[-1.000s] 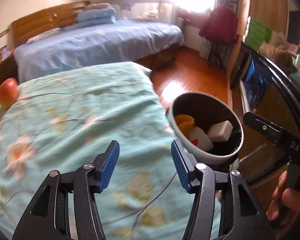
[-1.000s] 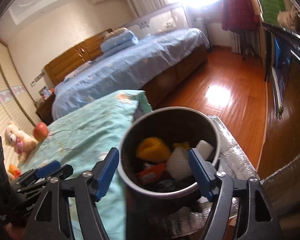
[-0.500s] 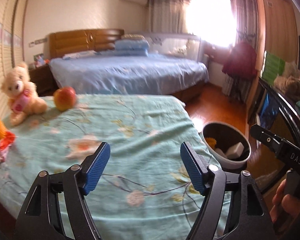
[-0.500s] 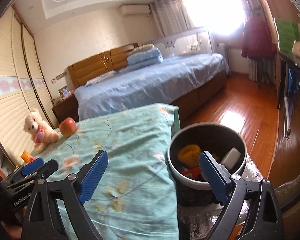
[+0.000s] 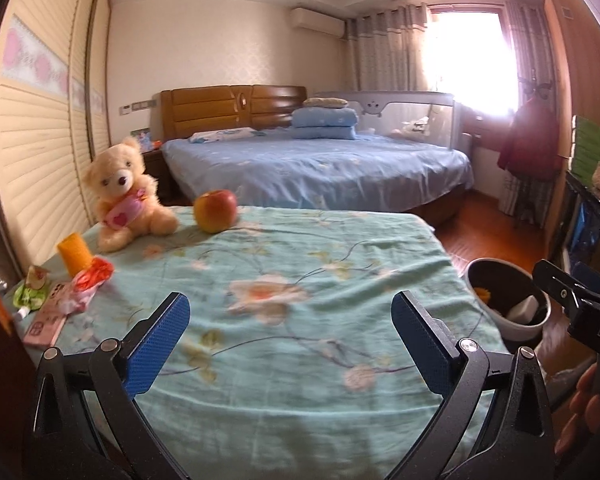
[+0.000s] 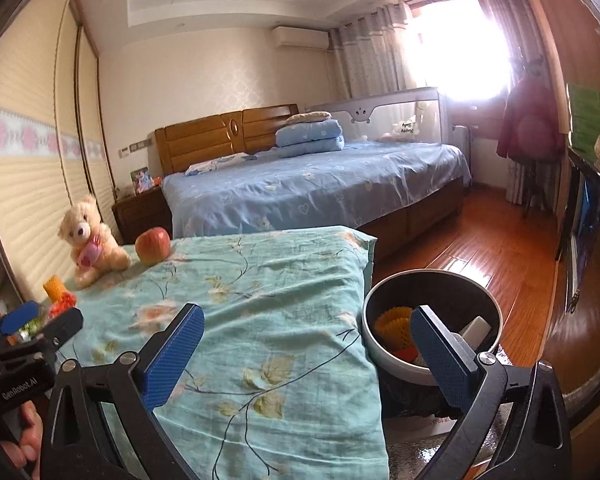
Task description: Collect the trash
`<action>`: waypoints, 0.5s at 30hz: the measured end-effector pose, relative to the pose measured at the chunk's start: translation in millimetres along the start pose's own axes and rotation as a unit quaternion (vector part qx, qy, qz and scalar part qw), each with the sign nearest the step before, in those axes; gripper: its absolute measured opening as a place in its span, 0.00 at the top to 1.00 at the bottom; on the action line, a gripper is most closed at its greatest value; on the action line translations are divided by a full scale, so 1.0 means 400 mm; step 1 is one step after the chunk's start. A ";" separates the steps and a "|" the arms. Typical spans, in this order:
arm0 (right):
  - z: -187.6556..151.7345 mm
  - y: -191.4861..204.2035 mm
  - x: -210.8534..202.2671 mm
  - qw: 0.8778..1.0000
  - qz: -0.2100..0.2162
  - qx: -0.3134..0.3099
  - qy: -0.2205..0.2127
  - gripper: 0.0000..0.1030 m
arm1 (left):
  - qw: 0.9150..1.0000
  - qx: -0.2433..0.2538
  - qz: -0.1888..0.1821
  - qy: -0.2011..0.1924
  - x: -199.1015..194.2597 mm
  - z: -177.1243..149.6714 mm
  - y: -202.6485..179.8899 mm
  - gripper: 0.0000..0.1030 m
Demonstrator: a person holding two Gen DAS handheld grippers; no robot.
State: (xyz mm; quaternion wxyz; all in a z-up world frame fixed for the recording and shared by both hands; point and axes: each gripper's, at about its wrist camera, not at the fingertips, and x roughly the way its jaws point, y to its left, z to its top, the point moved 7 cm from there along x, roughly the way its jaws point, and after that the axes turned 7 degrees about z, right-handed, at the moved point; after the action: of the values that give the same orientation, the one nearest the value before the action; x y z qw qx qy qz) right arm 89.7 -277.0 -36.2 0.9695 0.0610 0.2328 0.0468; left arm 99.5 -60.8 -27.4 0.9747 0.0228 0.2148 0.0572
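Observation:
A round trash bin (image 6: 432,320) with a dark liner stands on the floor right of the table and holds yellow, red and white scraps; it also shows in the left wrist view (image 5: 508,300). Trash lies at the table's left edge: an orange cup (image 5: 74,253), a red-and-white wrapper (image 5: 88,284), a pink packet (image 5: 46,322) and a green wrapper (image 5: 30,294). My left gripper (image 5: 290,336) is open and empty above the tablecloth. My right gripper (image 6: 308,350) is open and empty, its right finger over the bin.
The table wears a teal floral cloth (image 5: 280,280). A teddy bear (image 5: 124,192) and an apple (image 5: 215,211) sit at its far left. A blue bed (image 5: 320,164) stands behind. Wooden floor (image 6: 488,248) lies to the right, with a dark cabinet (image 5: 588,216) along the right wall.
Both grippers have pulled back and up from the bin and opened wider. The left view has swung left, so the trash at the table's left edge has come into sight.

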 end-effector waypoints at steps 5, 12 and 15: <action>-0.019 0.028 0.009 1.000 0.008 -0.010 0.007 0.00 | 1.000 -0.004 0.015 0.003 -0.004 -0.015 0.025 0.00; -0.029 0.060 0.012 0.999 0.016 -0.024 0.012 0.00 | 1.000 -0.004 0.027 -0.004 -0.012 -0.011 0.037 0.00; -0.032 0.065 0.010 0.999 0.018 -0.027 0.012 0.00 | 1.000 -0.003 0.030 -0.004 -0.014 -0.010 0.037 0.00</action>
State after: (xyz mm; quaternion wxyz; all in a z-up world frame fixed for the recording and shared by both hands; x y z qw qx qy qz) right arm 85.9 -249.4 -45.6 0.9668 0.0382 0.2423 0.0711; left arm 91.3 -46.9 -27.8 0.9735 0.0264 0.2096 0.0872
